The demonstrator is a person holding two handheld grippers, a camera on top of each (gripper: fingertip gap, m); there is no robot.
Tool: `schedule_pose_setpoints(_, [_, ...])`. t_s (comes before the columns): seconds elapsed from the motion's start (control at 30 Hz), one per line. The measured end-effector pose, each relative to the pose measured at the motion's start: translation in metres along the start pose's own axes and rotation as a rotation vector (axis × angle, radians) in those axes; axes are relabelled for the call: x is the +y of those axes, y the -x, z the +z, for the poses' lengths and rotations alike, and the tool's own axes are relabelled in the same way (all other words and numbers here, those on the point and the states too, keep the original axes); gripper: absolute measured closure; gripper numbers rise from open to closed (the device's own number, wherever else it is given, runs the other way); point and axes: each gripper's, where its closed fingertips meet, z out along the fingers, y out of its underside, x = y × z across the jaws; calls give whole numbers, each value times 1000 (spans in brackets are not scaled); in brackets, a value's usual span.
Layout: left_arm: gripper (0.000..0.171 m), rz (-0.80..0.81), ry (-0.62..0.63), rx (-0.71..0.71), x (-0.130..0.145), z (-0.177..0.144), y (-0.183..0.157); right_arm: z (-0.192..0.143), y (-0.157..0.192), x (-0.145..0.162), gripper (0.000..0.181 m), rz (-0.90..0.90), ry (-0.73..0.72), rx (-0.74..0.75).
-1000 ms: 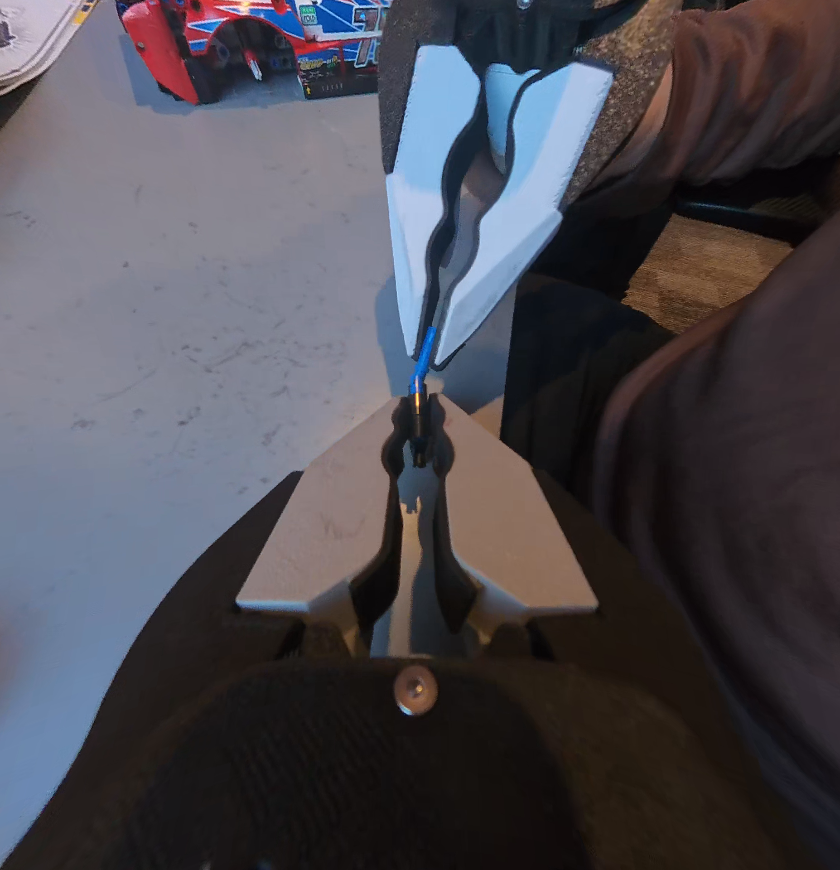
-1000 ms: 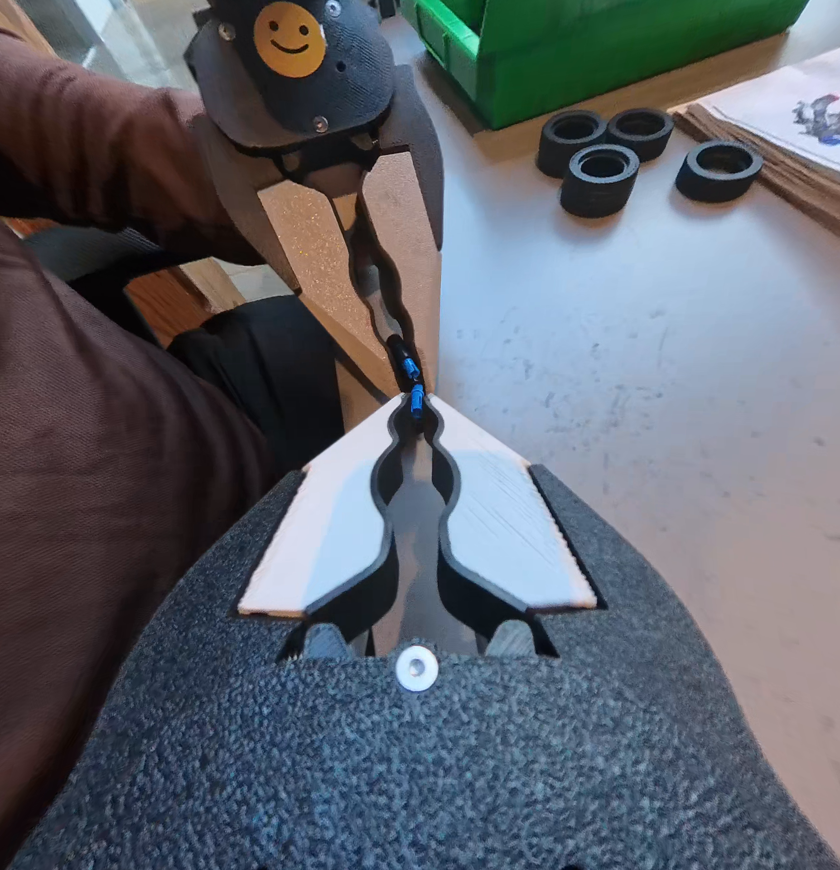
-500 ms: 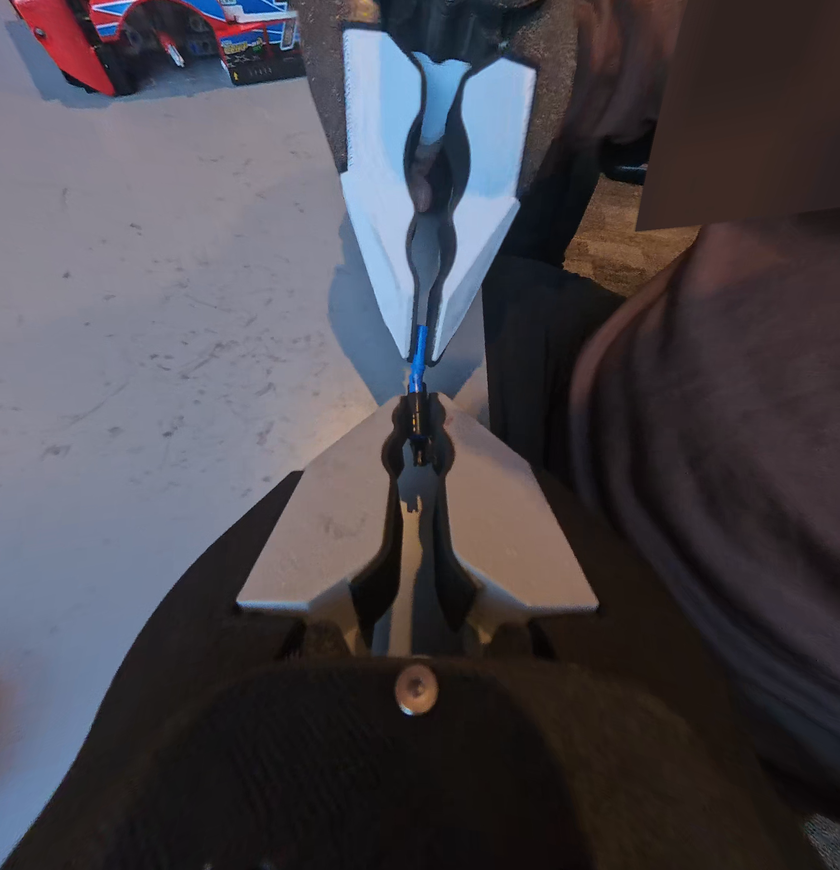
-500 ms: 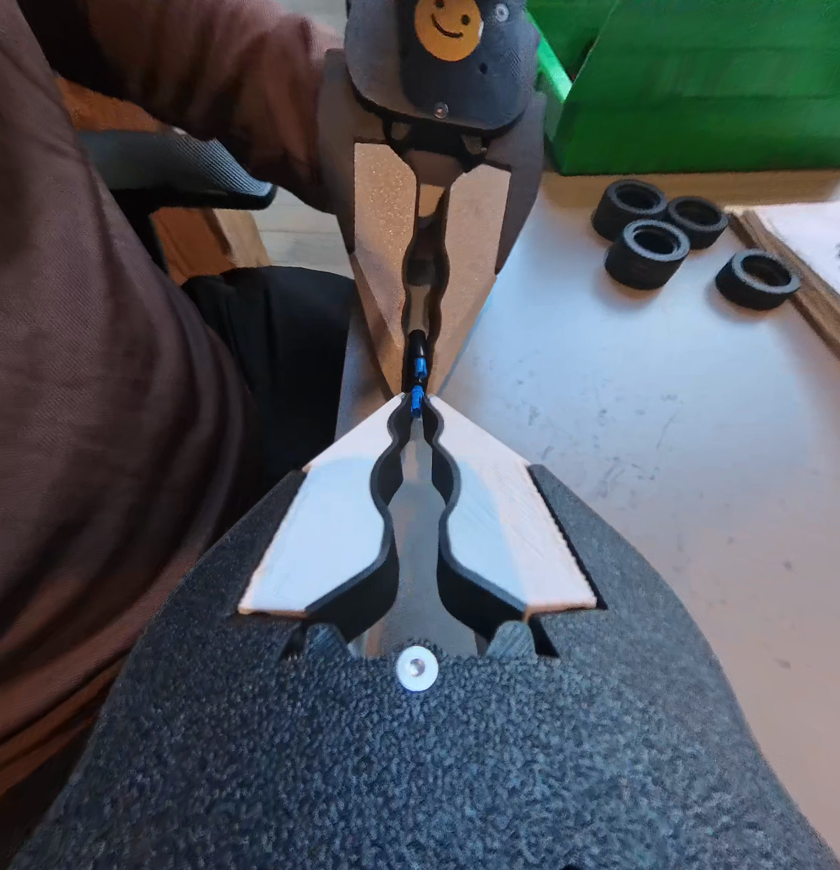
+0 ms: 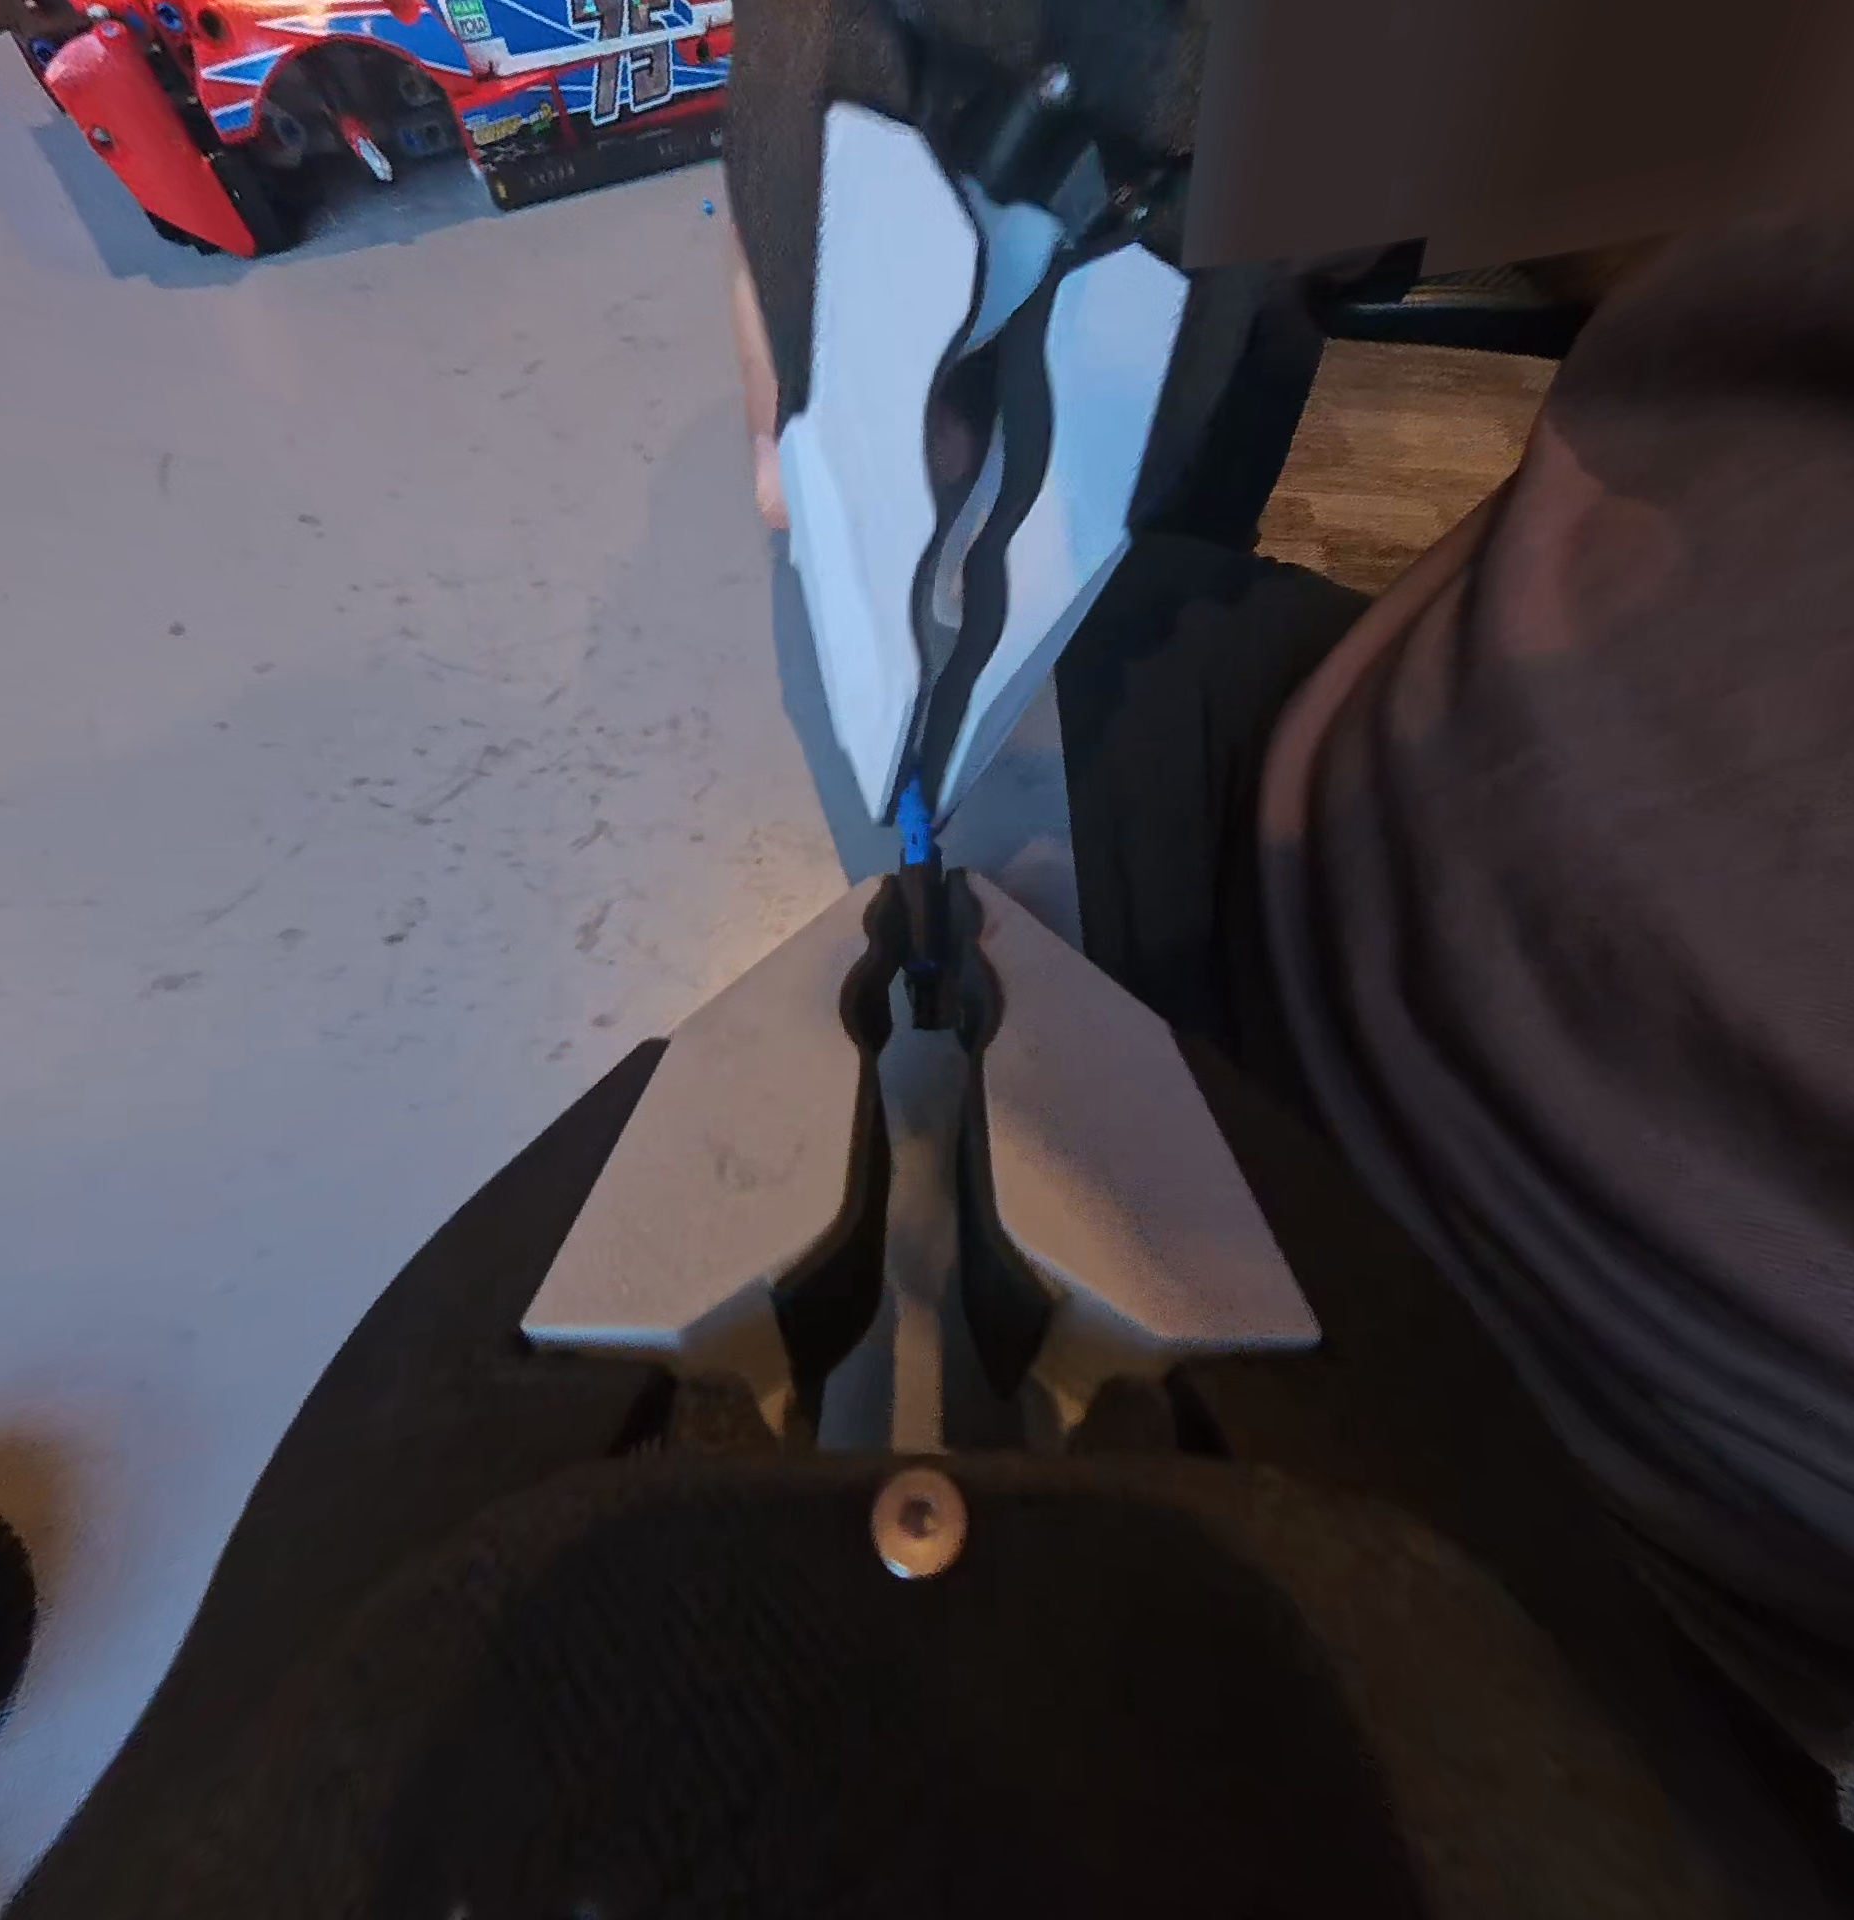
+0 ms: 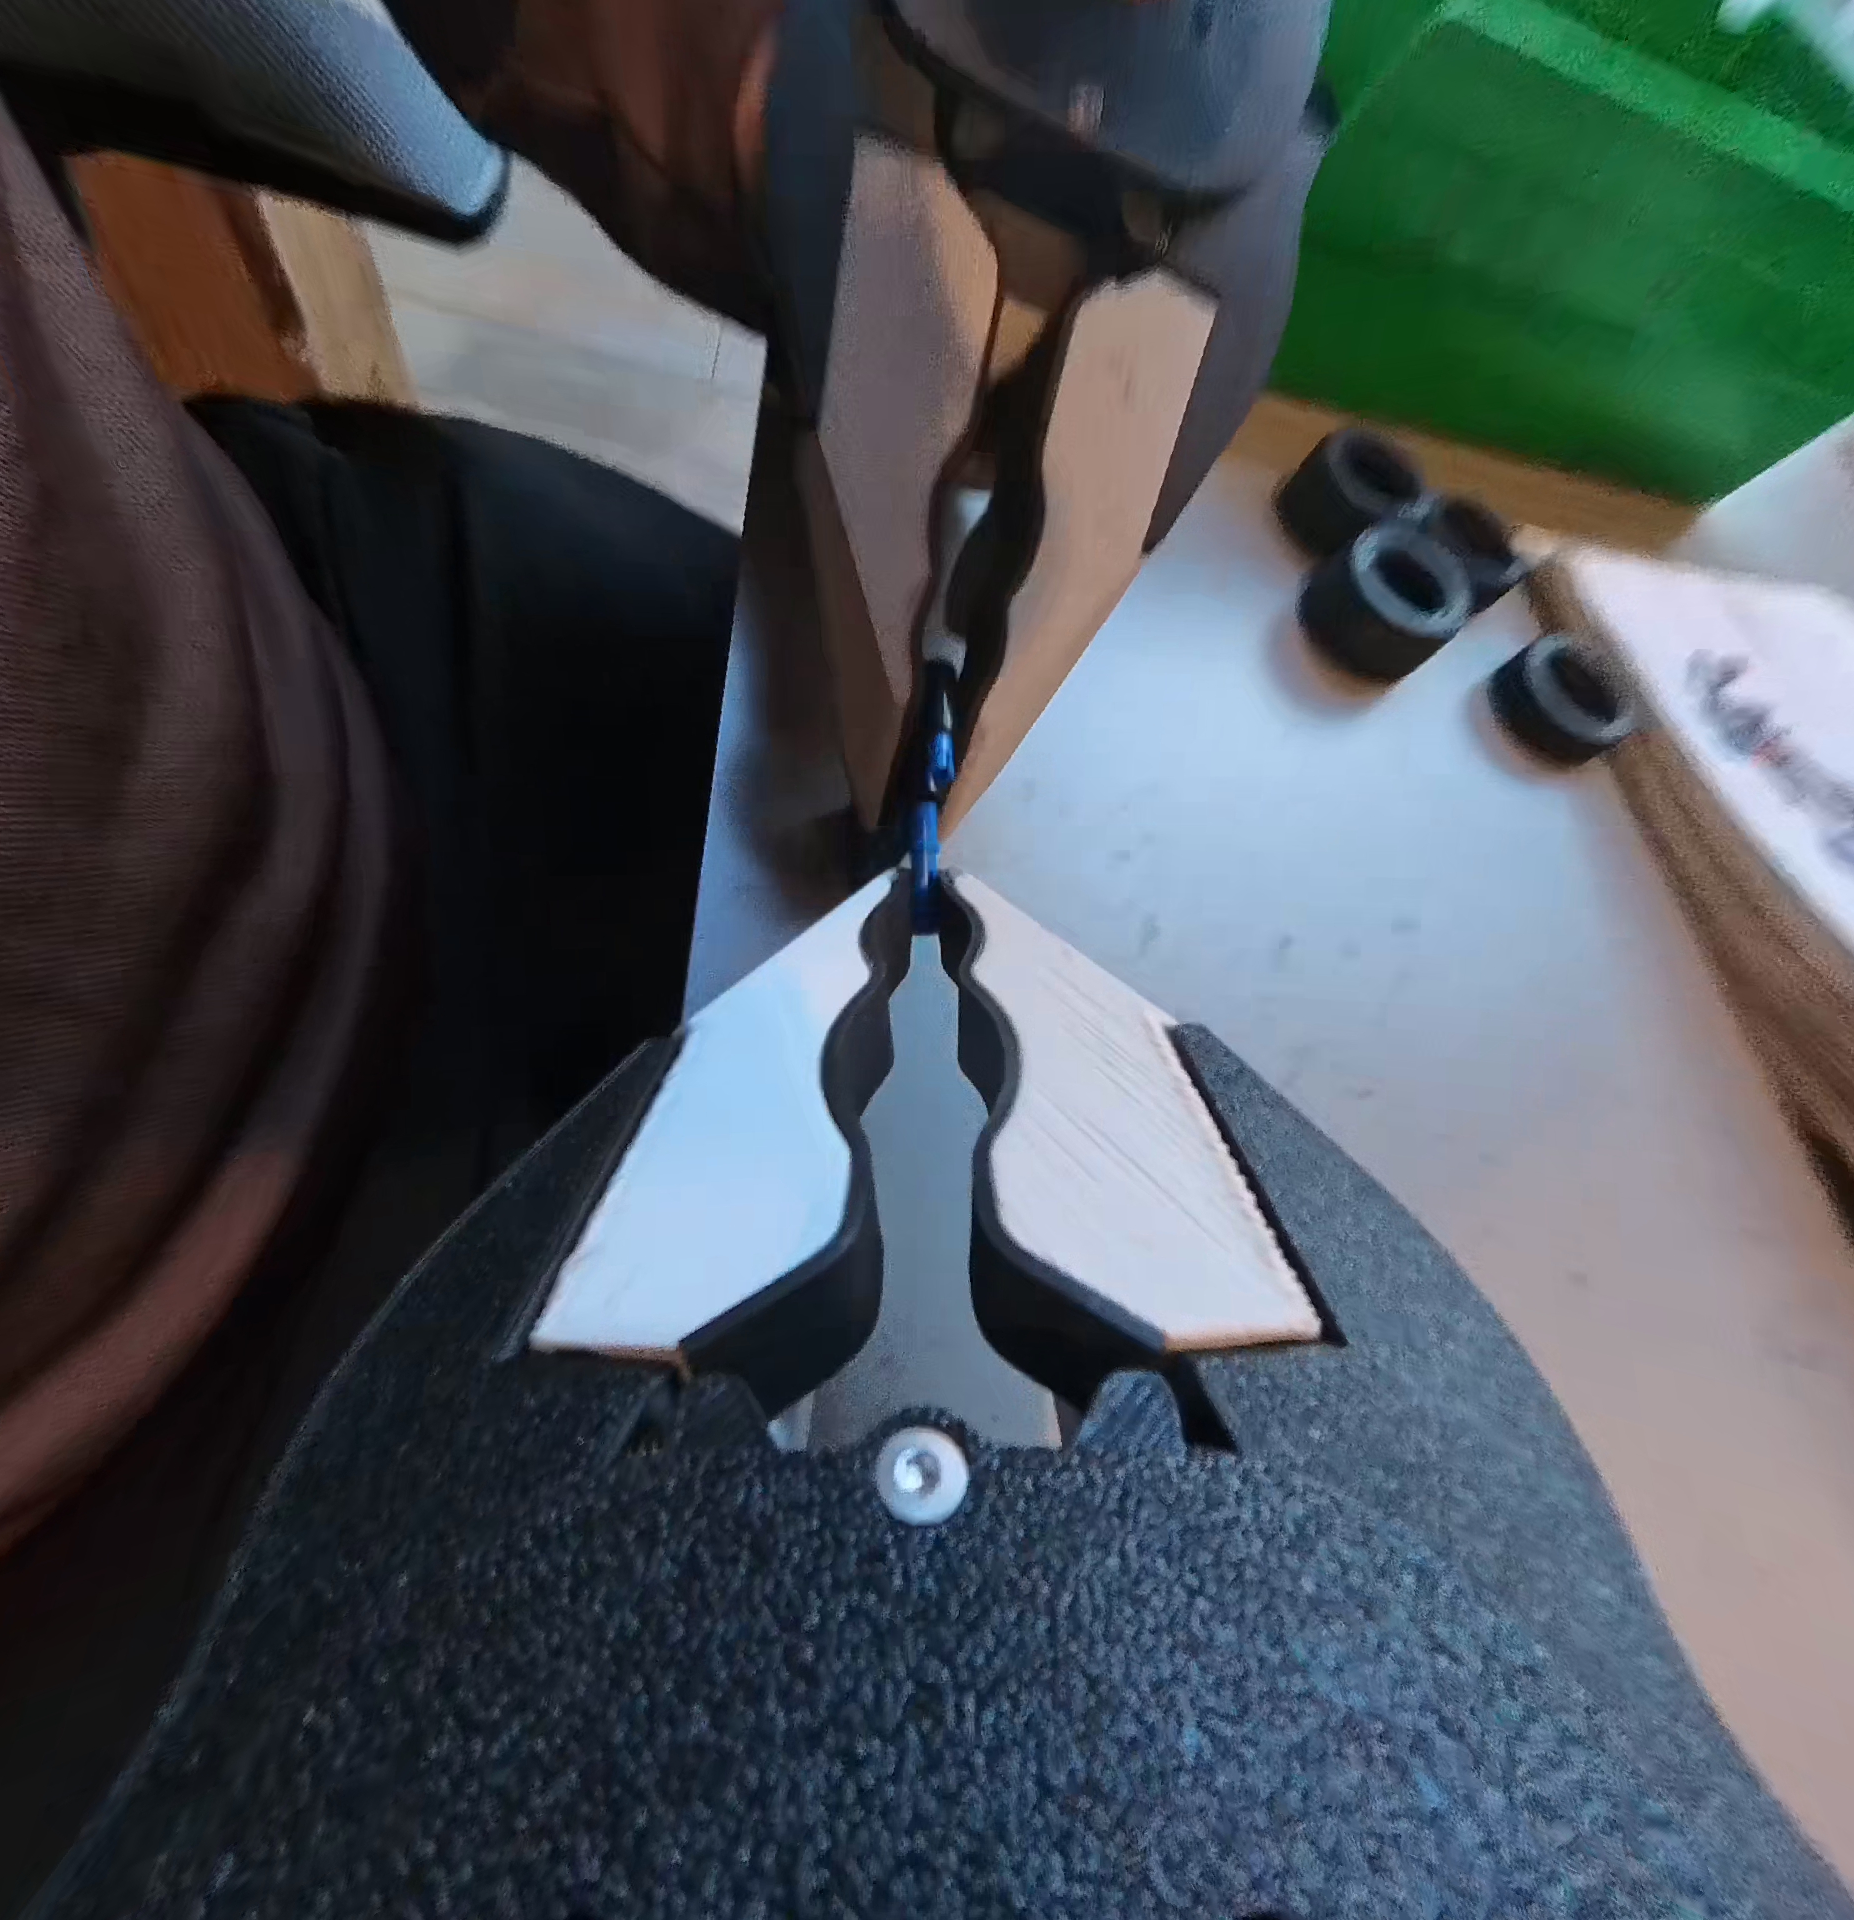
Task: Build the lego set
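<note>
Tip to tip: left gripper (image 5: 921,914) clamps a black connector (image 5: 923,971), right gripper (image 6: 921,902) pinches a blue pin (image 6: 923,831), axes nearly aligned

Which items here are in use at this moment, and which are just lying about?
In use: left gripper shut on black piece; right gripper shut on blue pin.

Lying about: tyres, green bin, booklet, red car body.
</note>
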Motion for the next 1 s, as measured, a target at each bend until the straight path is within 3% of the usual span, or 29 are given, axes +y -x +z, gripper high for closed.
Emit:
schedule_pose_setpoints(0.07, [165,45,4,-11,-1,3,-3,10,6,8,177,17,92,-34])
schedule_pose_setpoints(0.17, [165,27,3,-27,-1,2,1,10,6,5,177,-11,82,5])
schedule_pose_setpoints(0.3, [165,-7,2,-27,-1,2,4,3,13,6,177,178,82,-122])
schedule_pose_setpoints(0.5, [167,53,60,-115,1,4,21,-4,-3,18,177,435,100,-146])
schedule_pose_setpoints(0.57, [153,5,148,-85,14,14,19,-5,-9,22,177,485,101,-136])
schedule_pose_setpoints(1.0, [151,-68,102,-96,9,8,26,-8,-10,20,177,484,76,-141])
